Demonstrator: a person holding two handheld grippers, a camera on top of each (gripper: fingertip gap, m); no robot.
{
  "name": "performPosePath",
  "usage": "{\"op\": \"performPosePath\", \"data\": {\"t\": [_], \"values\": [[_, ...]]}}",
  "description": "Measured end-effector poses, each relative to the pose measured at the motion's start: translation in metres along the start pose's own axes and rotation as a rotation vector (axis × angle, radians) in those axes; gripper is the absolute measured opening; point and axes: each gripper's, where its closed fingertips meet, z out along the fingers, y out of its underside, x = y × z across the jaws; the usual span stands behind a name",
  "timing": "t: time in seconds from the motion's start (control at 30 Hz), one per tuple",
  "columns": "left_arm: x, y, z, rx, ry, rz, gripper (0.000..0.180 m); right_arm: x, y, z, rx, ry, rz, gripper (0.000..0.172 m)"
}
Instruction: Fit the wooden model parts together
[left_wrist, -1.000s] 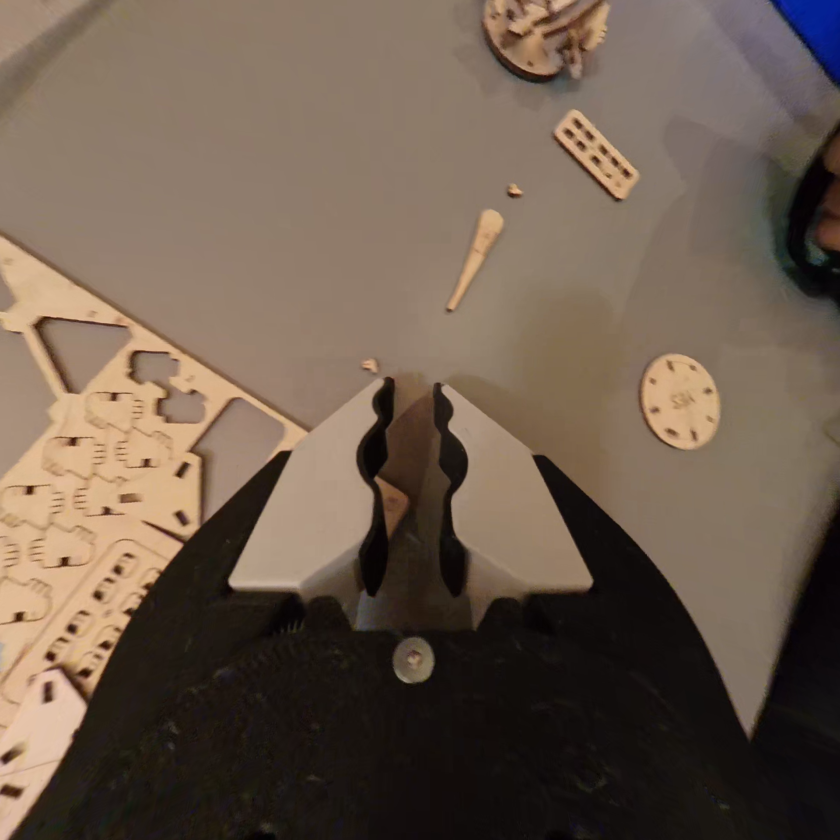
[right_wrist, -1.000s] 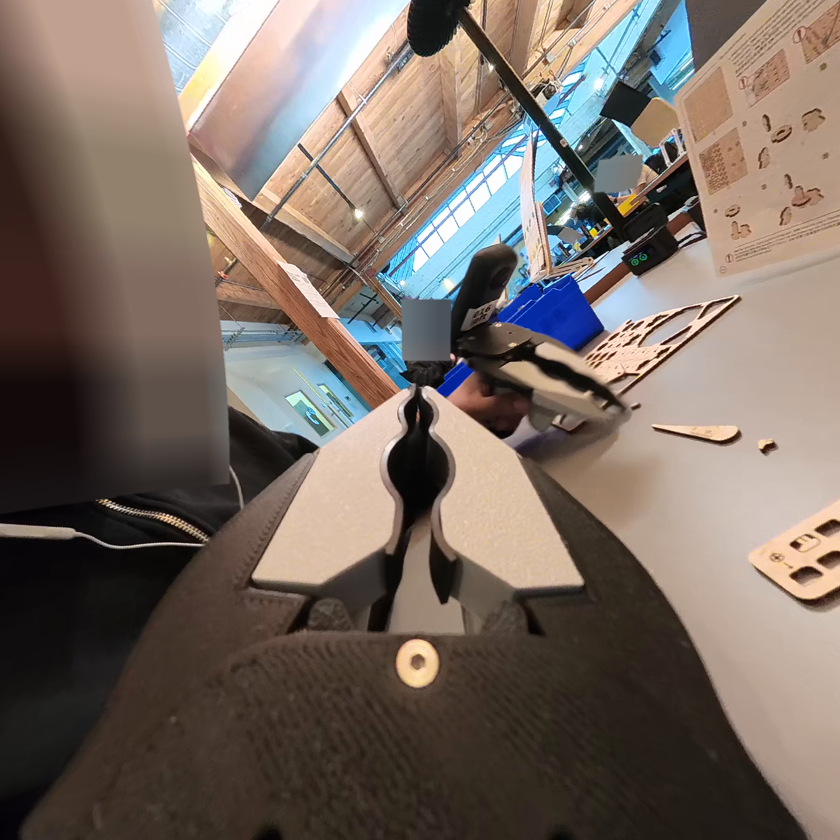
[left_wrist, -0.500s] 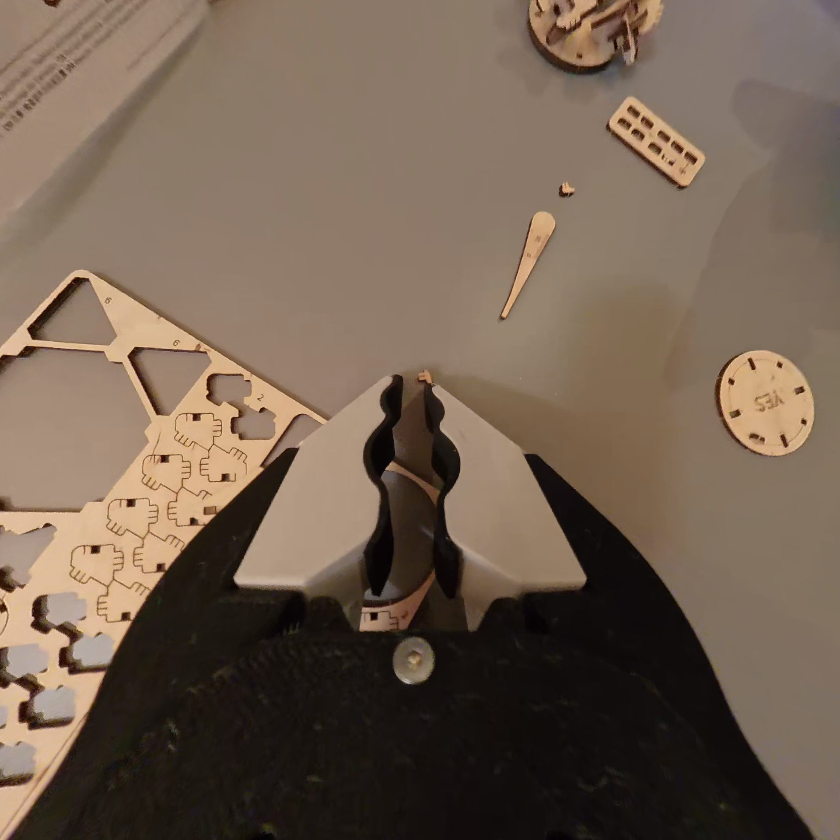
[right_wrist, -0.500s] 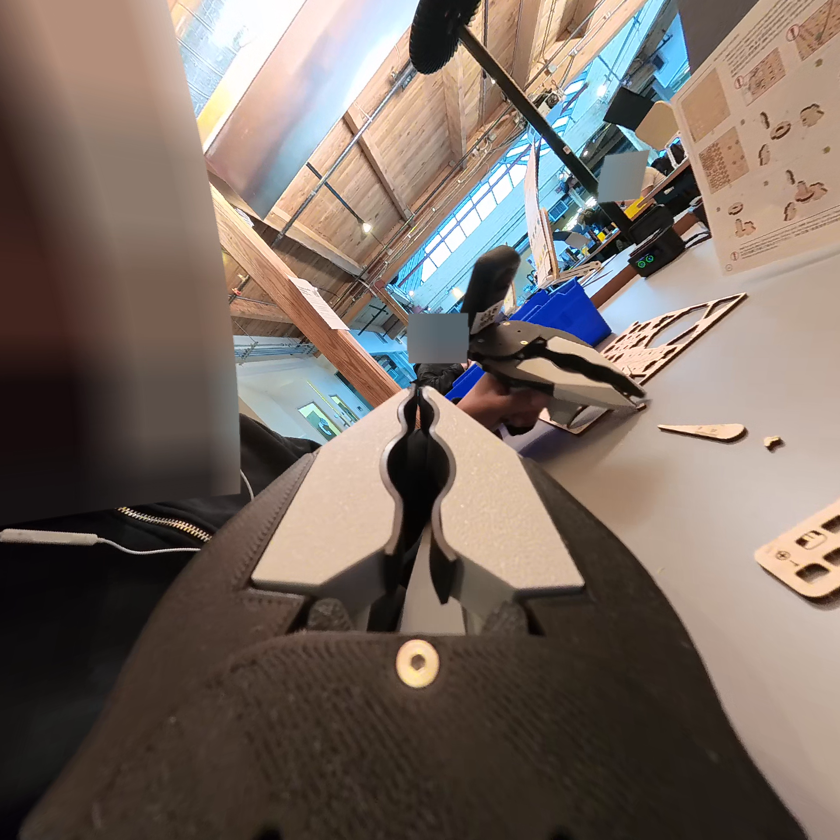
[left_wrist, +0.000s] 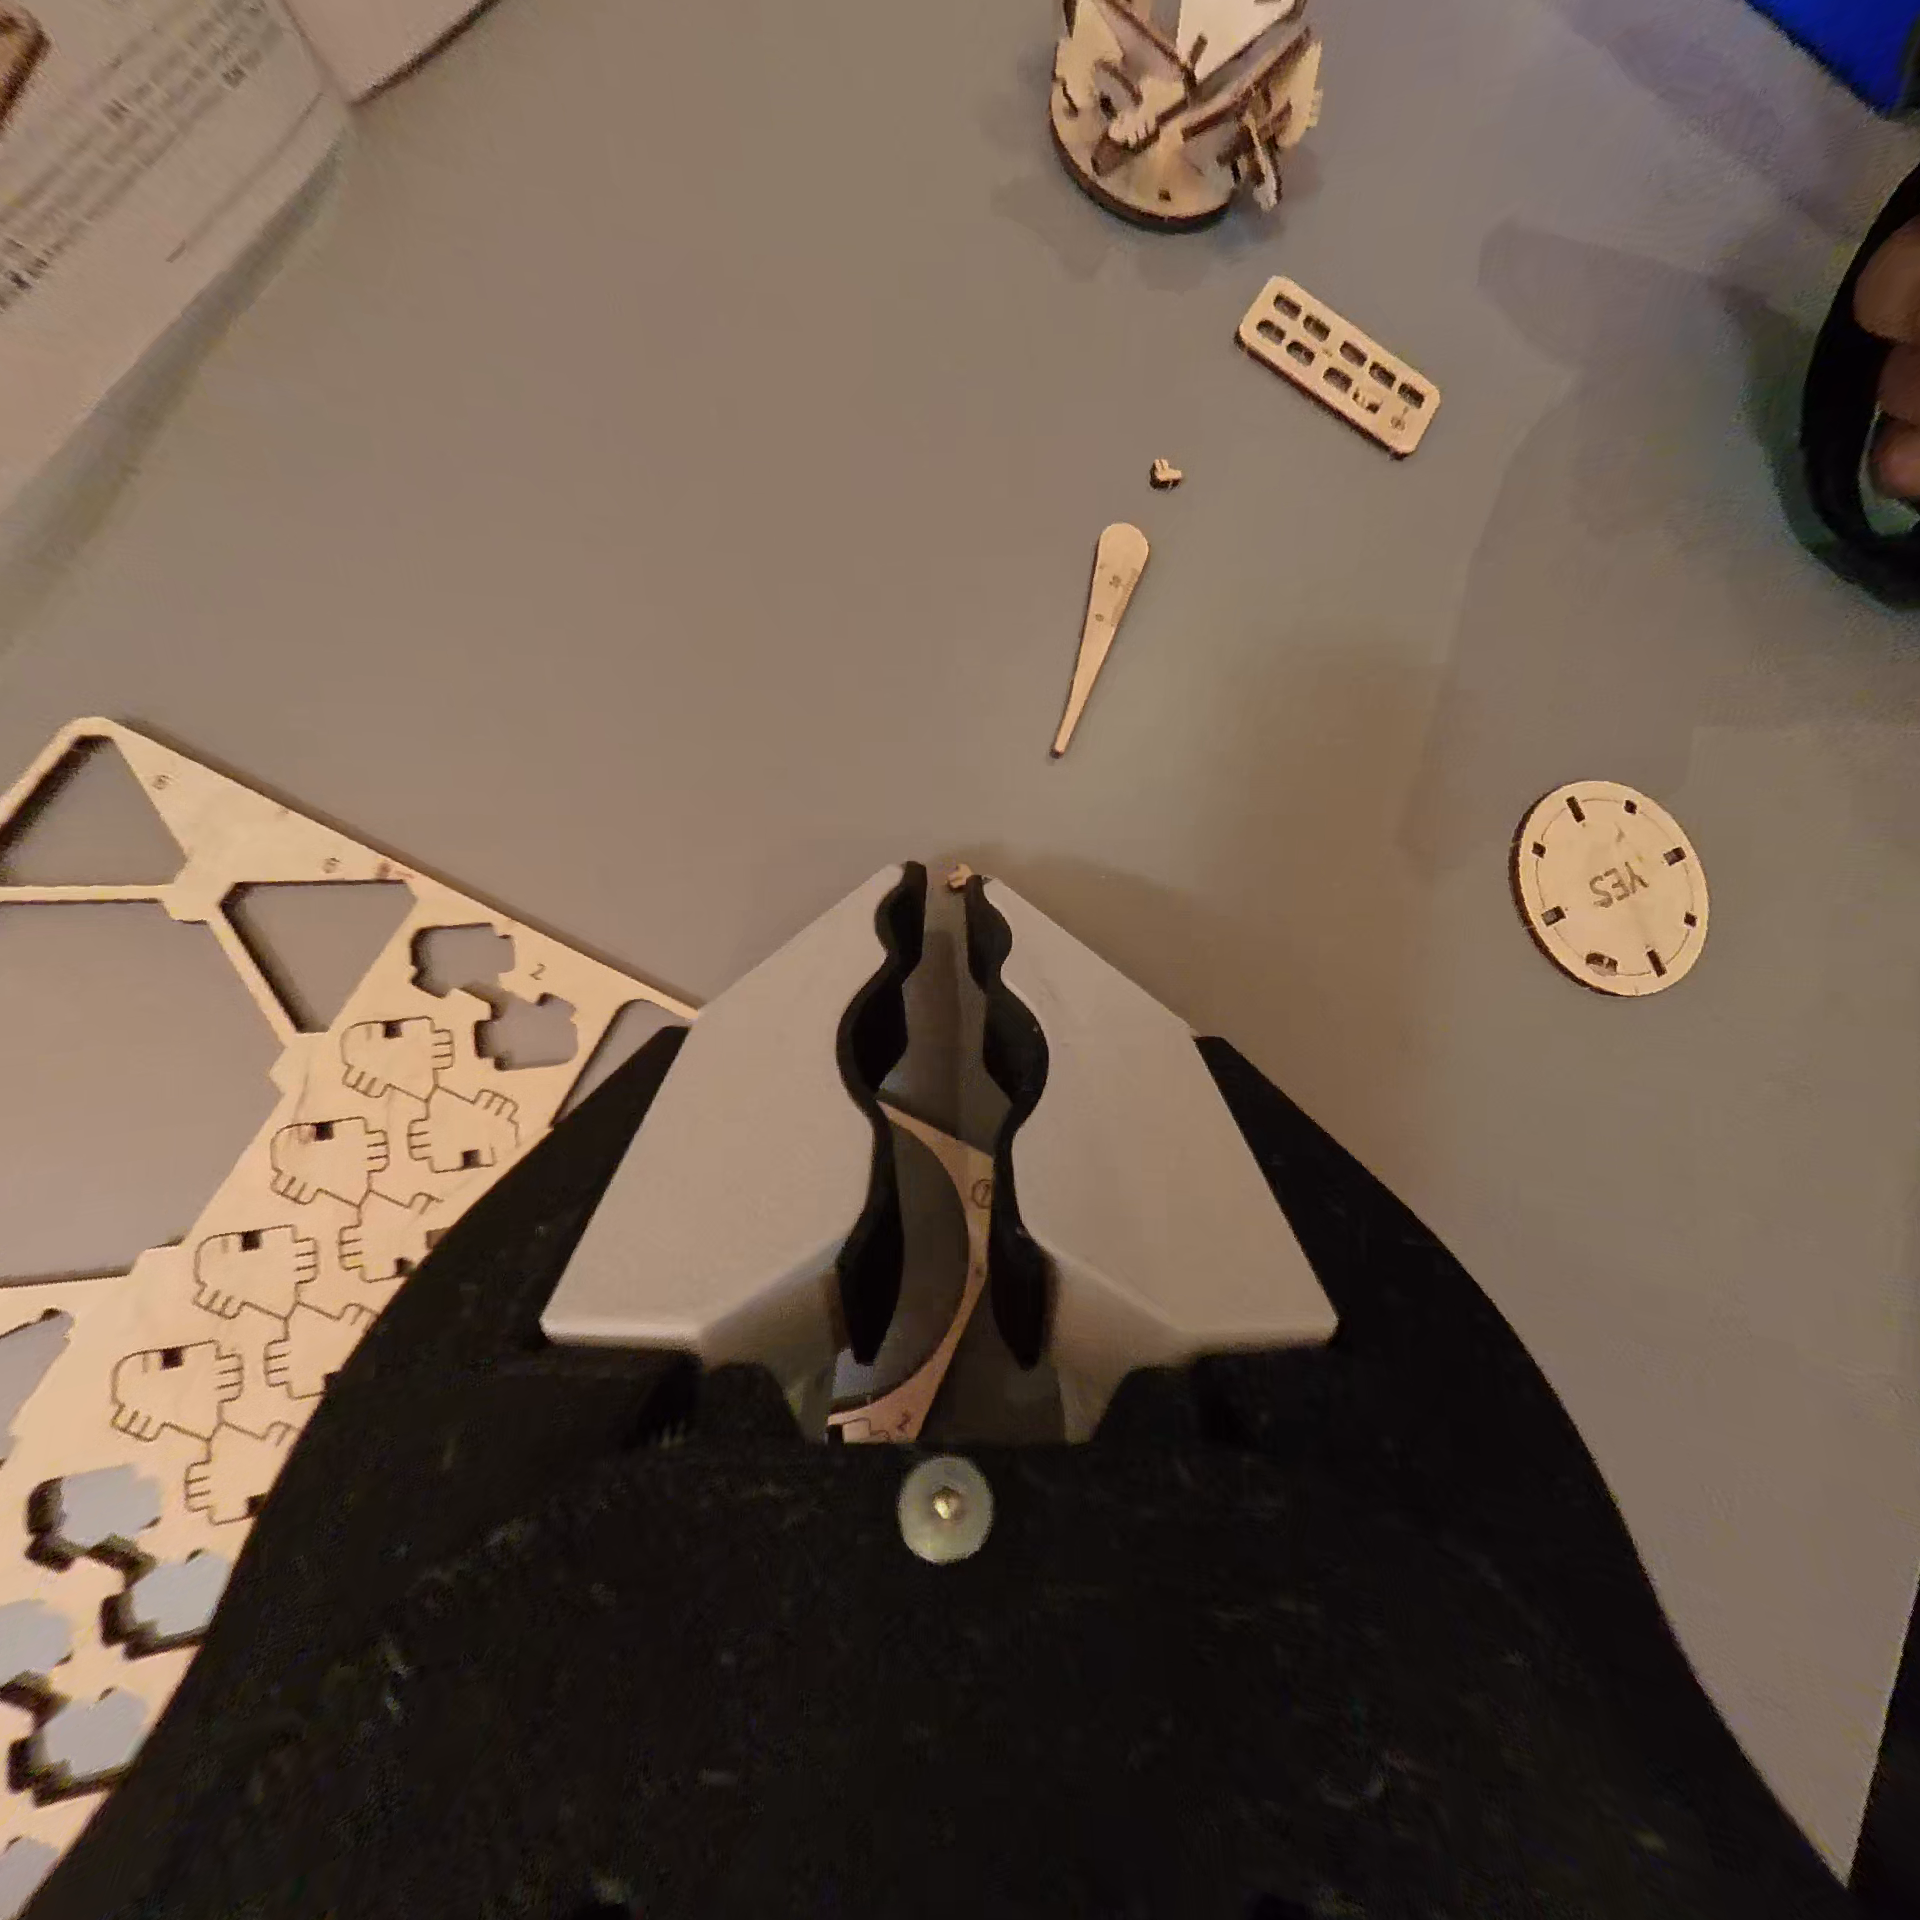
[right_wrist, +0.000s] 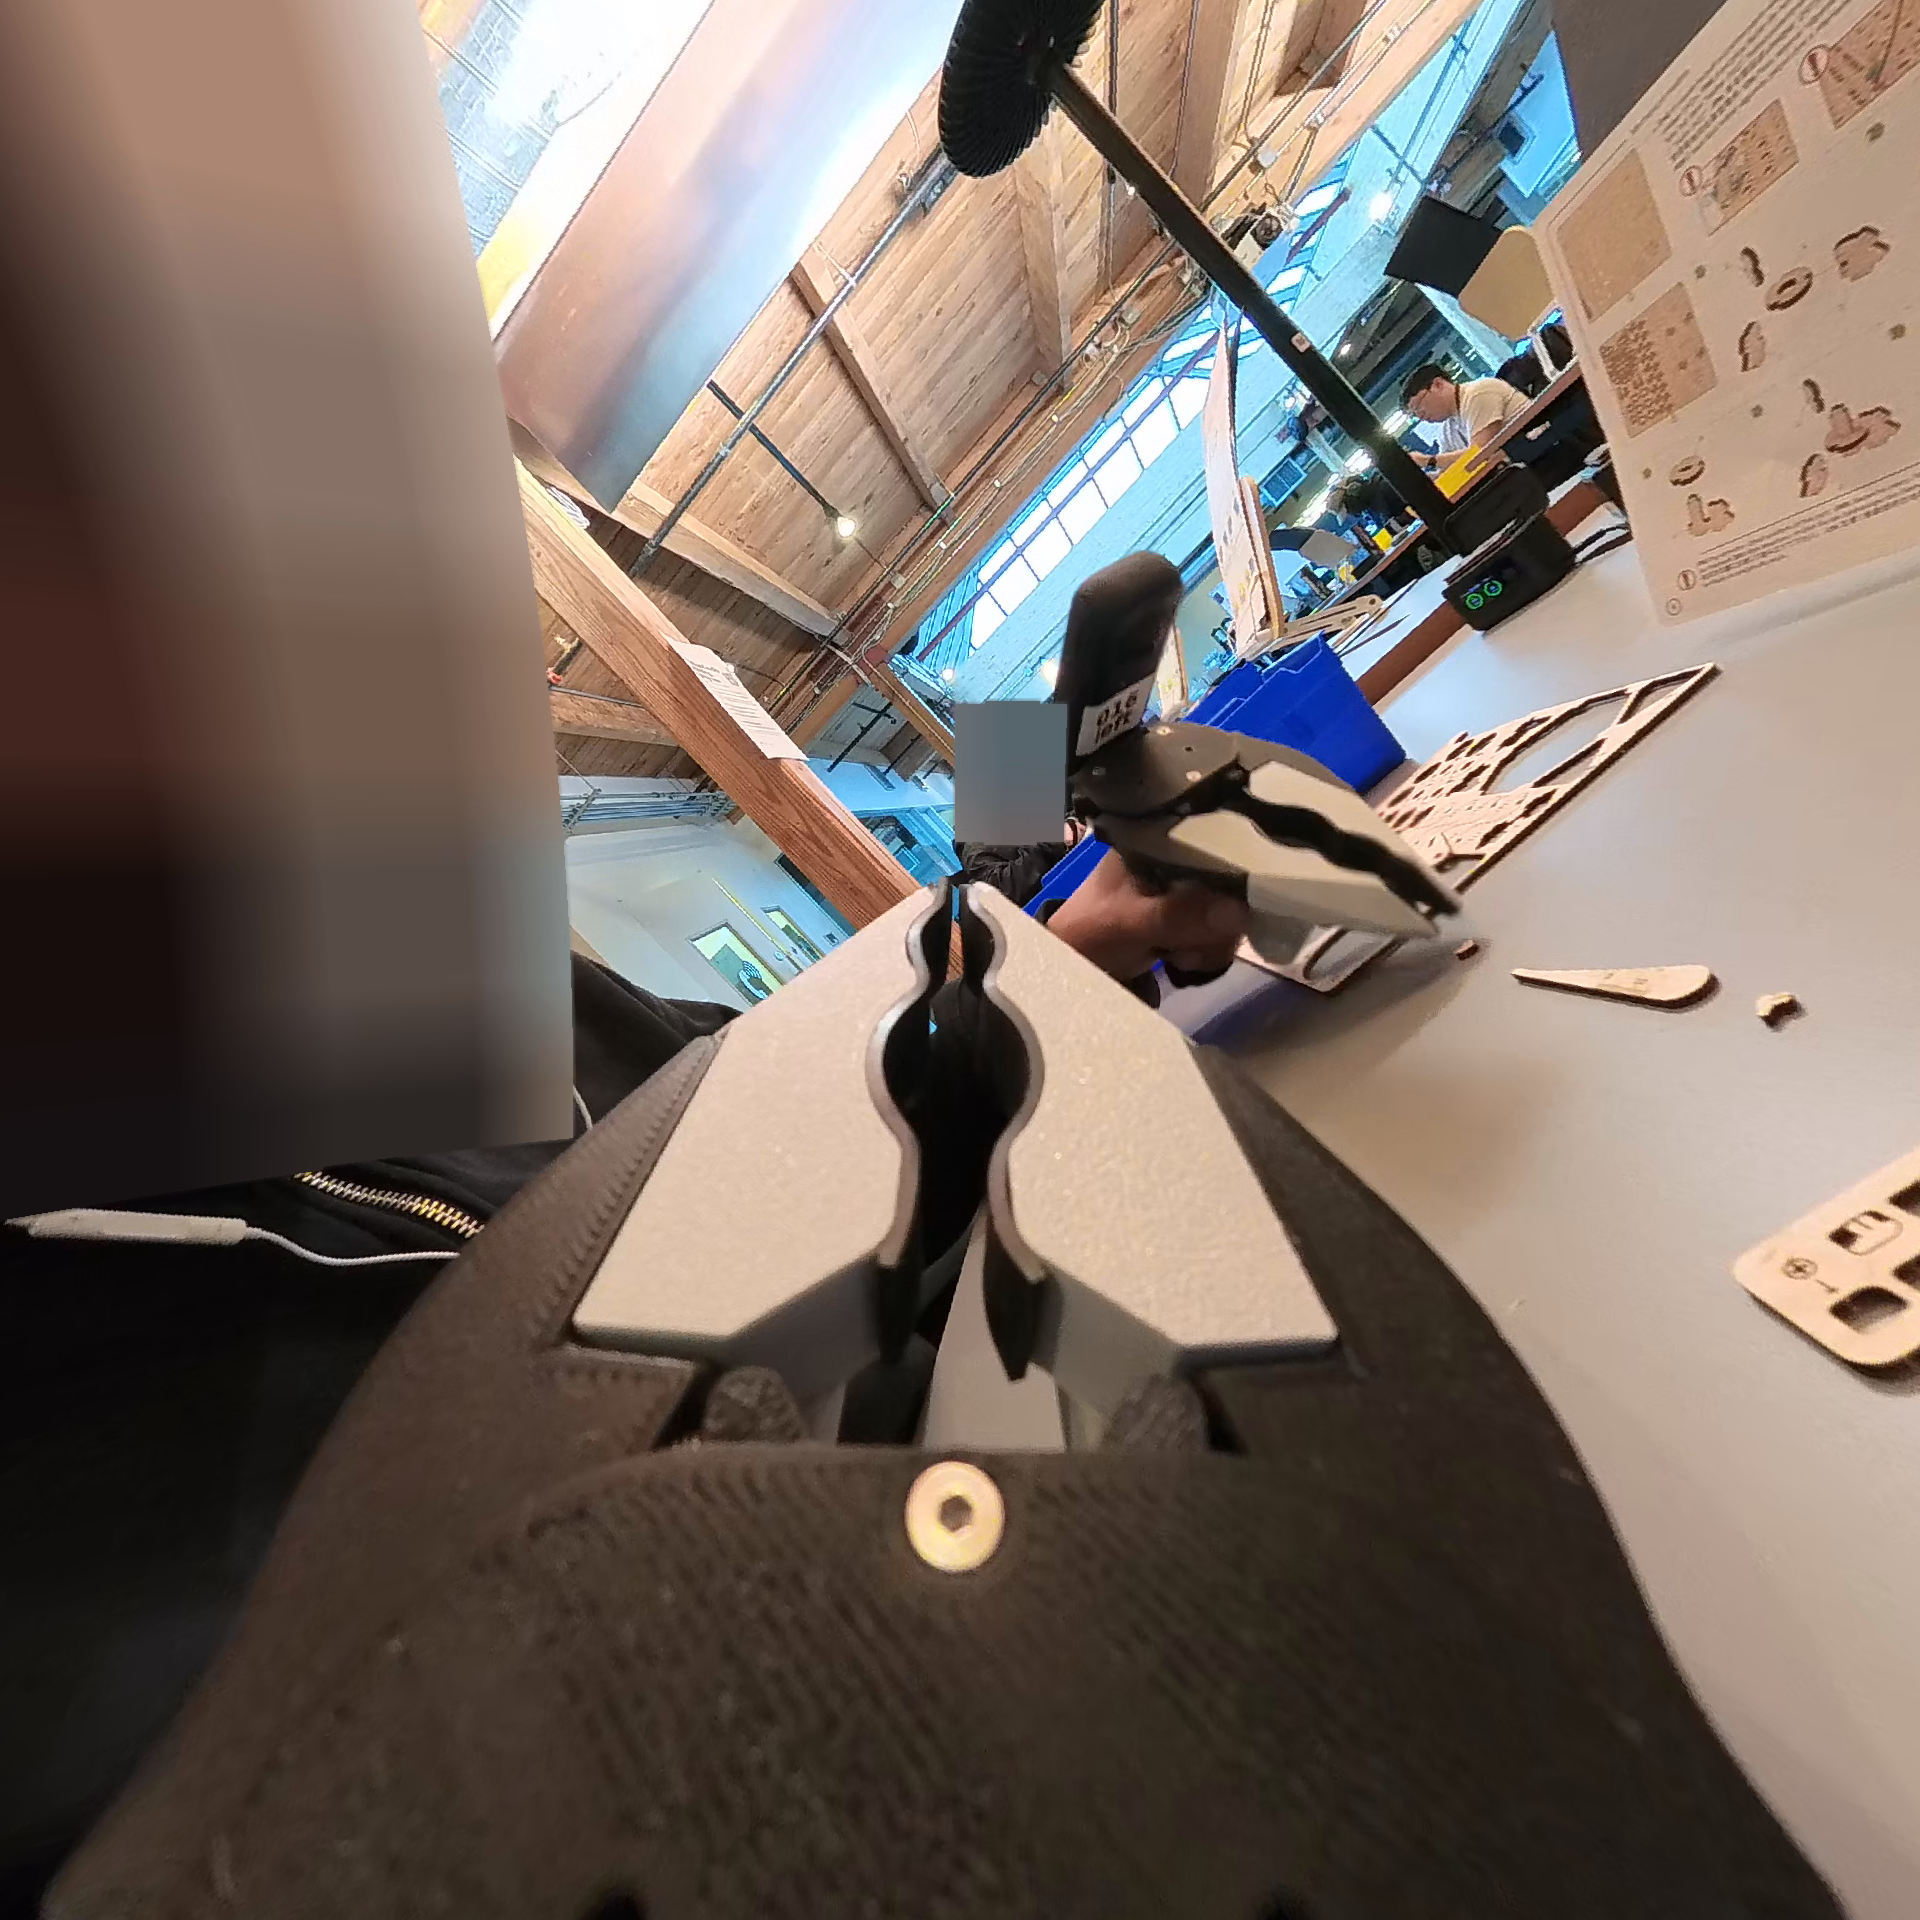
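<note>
1. The grey counter (left_wrist: 623, 520) carried a laser-cut pale plywood sheet (left_wrist: 312, 1091) towards its left edge.
2. The right tool (right_wrist: 956, 899) was raised off the counter, closed on nothing.
3. The left tool (left_wrist: 945, 883) pointed down mid-counter, its jaws drawn to a slit and gripping nothing.
4. A tiny pale wooden chip (left_wrist: 956, 876) lay loose just beyond its right fingertip. It looked easily nudged, so a slow, square approach would suit.

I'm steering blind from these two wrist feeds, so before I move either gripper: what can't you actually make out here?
- Left gripper: whether its pads pinch the tiny wooden chip at the tips; too small, dim.
- Curved wooden strip beneath the fingers: mostly hidden by them.
- Wooden parts sheet: cut off by the left edge and the gripper body.
- Wooden model: top cropped by the frame.
- Right gripper: points up off the table.
</note>
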Motion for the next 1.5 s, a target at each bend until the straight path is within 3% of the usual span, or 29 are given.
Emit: {"op": "performPosePath", "data": {"t": [0.33,0.63,0.93,1.5], "values": [[0.003,0.003,0.01,-0.08,0.026,0.13,0.001,0.0,-0.002,-0.001,0.01,-0.002,0.005,0.0],[0.018,0.003,0.005,-0.073,0.151,0.071,0.001,-0.001,-0.003,-0.002,0.019,-0.013,0.018,0.0],[0.005,0.009,0.007,-0.12,0.096,0.108,0.003,-0.002,-0.002,-0.001,0.015,-0.025,0.033,0.0],[0.025,0.009,0.014,-0.166,0.136,0.186,0.0,-0.002,-0.001,0.0,0.012,-0.029,0.052,0.002]]}}
